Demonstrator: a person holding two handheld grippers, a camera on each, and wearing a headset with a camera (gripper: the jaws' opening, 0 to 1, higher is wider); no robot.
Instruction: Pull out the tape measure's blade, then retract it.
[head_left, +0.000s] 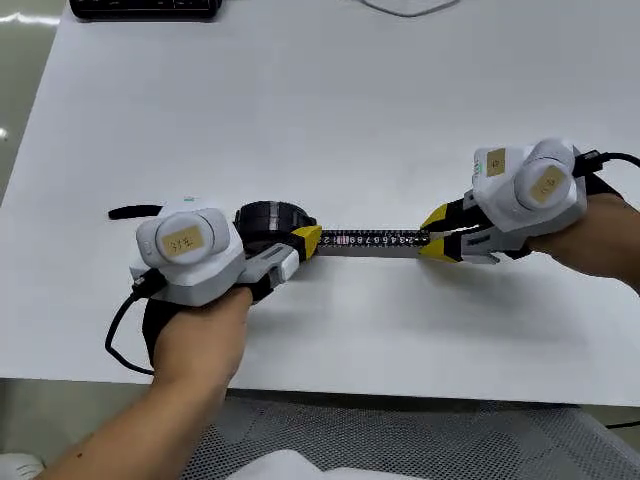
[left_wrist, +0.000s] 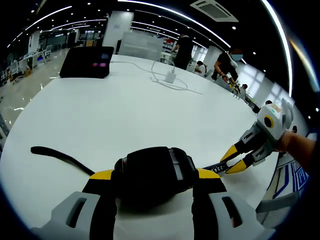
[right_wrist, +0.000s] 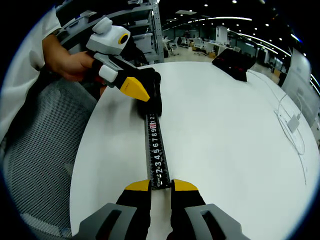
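Likely open-plan office: ceiling strip lights (right_wrist: 230, 19)

Left gripper (head_left: 295, 233), right gripper (head_left: 432, 236): white, yellow-tipped, black cables (head_left: 118, 335).

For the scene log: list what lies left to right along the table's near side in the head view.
black strap → tape measure case → blade → right gripper

Smooth white desk (head_left: 300, 120), soft sheen under the lights. The tape measure case (left_wrist: 150, 172) looks matt black plastic, slightly rubbery; its blade (right_wrist: 156, 150) shines dark, faintly glossy. Below, the chair (head_left: 400, 440): coarse grey mesh.
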